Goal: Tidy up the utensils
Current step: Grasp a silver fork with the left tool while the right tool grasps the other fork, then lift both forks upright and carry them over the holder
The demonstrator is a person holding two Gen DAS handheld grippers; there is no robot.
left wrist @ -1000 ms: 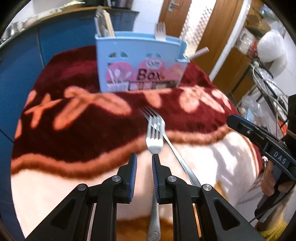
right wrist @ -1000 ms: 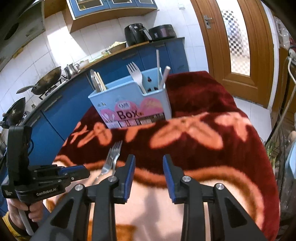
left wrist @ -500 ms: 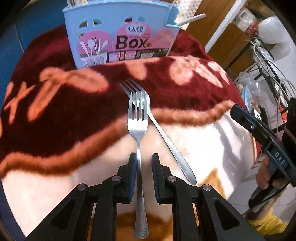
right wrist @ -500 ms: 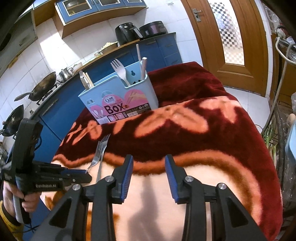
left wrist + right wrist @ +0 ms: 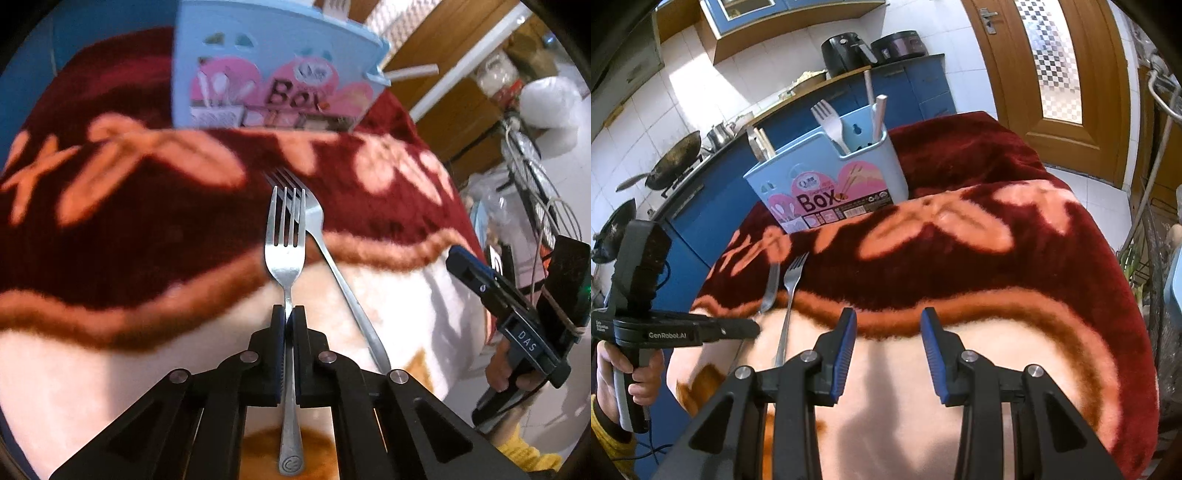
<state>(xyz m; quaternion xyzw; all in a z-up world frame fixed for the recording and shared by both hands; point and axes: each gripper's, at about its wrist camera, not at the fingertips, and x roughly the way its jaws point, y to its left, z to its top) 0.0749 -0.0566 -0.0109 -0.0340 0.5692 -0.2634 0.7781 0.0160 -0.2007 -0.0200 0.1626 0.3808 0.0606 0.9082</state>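
Jaws of the left gripper (image 5: 287, 314) have just been closing and now pinch the handle of the upper fork (image 5: 286, 254) at its narrow neck, a spot that leaves the tines free ahead and the long handle running back between the pads. That fork lies lengthwise in front of the blue utensil box (image 5: 275, 70), its tines pointing at the box, probably so it can go in handle-down. A second fork (image 5: 332, 258) rests on the red blanket (image 5: 110, 221) just beside the first, their tines crossing, which may snag on the lift. Over the worktop on the near side of the box, the right gripper (image 5: 888, 349) hangs with its jaws spread on nothing, seemingly waiting its turn. Utensils already stand upright in the box compartments.
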